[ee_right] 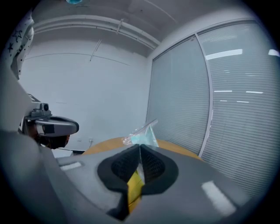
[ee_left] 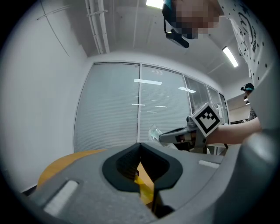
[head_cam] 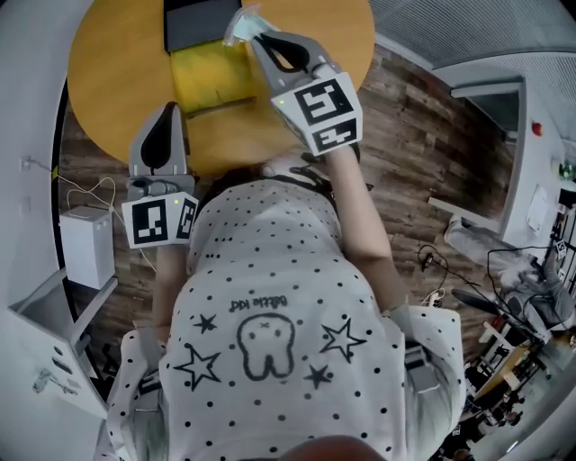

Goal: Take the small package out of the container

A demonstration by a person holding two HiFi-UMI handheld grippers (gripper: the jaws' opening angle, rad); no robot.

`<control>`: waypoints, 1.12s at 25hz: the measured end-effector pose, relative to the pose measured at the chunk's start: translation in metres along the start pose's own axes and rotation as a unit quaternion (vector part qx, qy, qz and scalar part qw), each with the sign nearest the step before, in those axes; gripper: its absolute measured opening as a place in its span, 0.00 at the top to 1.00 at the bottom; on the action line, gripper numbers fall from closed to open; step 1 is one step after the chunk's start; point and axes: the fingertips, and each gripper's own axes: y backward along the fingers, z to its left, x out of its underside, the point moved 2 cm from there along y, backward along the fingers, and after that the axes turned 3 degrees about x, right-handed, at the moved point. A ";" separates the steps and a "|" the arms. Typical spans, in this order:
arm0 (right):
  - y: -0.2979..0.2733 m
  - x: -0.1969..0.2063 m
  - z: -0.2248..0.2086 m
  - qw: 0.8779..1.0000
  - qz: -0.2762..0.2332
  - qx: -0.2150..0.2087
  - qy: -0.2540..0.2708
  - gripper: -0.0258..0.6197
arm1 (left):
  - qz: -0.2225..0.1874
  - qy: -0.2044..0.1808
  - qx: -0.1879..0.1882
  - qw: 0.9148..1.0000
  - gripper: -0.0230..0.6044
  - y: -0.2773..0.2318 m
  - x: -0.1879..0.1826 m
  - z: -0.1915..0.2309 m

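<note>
A small clear package [head_cam: 241, 27] with a pale blue-green item inside hangs over the yellow container [head_cam: 209, 76], which sits on the round yellow table [head_cam: 108, 63]. My right gripper [head_cam: 255, 38] is shut on the package. In the right gripper view the package [ee_right: 141, 135] sticks up out of the closed tips of my right gripper [ee_right: 140, 148]. My left gripper [head_cam: 165, 110] is at the table's near edge, left of the container, shut with nothing in it. In the left gripper view the package [ee_left: 154, 132] shows at the tip of the right gripper [ee_left: 164, 138].
A black flat piece [head_cam: 200, 22] lies at the container's far end. A white box [head_cam: 87, 243] and cables sit on the wooden floor at the left. White furniture [head_cam: 486, 99] and a tangle of cables [head_cam: 504, 279] stand at the right.
</note>
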 end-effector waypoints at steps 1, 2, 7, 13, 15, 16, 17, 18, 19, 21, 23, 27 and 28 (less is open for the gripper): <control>0.009 -0.004 -0.002 1.000 -0.008 0.005 -0.002 0.96 | -0.001 -0.001 0.000 1.000 0.95 0.002 -0.001 -0.002; 0.018 -0.006 -0.004 1.000 -0.015 0.011 -0.003 0.96 | -0.002 -0.002 -0.001 1.000 0.95 0.004 -0.003 -0.005; 0.065 -0.007 -0.019 0.998 -0.042 0.040 -0.022 0.96 | -0.009 -0.007 0.004 1.000 0.95 0.011 -0.007 -0.023; 0.134 -0.001 -0.062 0.994 -0.072 0.072 -0.047 0.96 | -0.022 -0.006 0.018 1.000 0.95 -0.003 -0.012 -0.069; 0.147 0.000 -0.064 0.992 -0.076 0.084 -0.050 0.96 | -0.025 -0.003 0.021 0.999 0.95 -0.002 -0.011 -0.071; 0.155 0.002 -0.064 0.991 -0.077 0.091 -0.053 0.96 | -0.025 -0.001 0.023 0.999 0.95 -0.001 -0.011 -0.072; 0.163 0.003 -0.065 0.990 -0.079 0.097 -0.058 0.96 | -0.026 0.000 0.024 0.999 0.95 0.000 -0.011 -0.075; 0.172 0.005 -0.066 0.989 -0.082 0.102 -0.065 0.96 | -0.026 0.002 0.025 0.999 0.95 0.001 -0.011 -0.077; 0.179 0.007 -0.067 0.988 -0.085 0.107 -0.071 0.96 | -0.026 0.002 0.025 0.999 0.95 0.001 -0.011 -0.079; 0.192 0.010 -0.069 0.986 -0.089 0.118 -0.079 0.96 | -0.025 0.001 0.025 0.999 0.95 0.002 -0.012 -0.079; 0.201 0.013 -0.069 0.984 -0.089 0.124 -0.087 0.96 | -0.024 0.001 0.024 0.999 0.95 0.002 -0.014 -0.079; 0.211 0.022 -0.070 0.982 -0.088 0.127 -0.108 0.96 | -0.018 0.006 0.026 1.000 0.95 0.002 -0.013 -0.082; 0.214 0.026 -0.068 0.982 -0.088 0.126 -0.112 0.96 | -0.016 0.007 0.027 0.999 0.95 0.003 -0.011 -0.083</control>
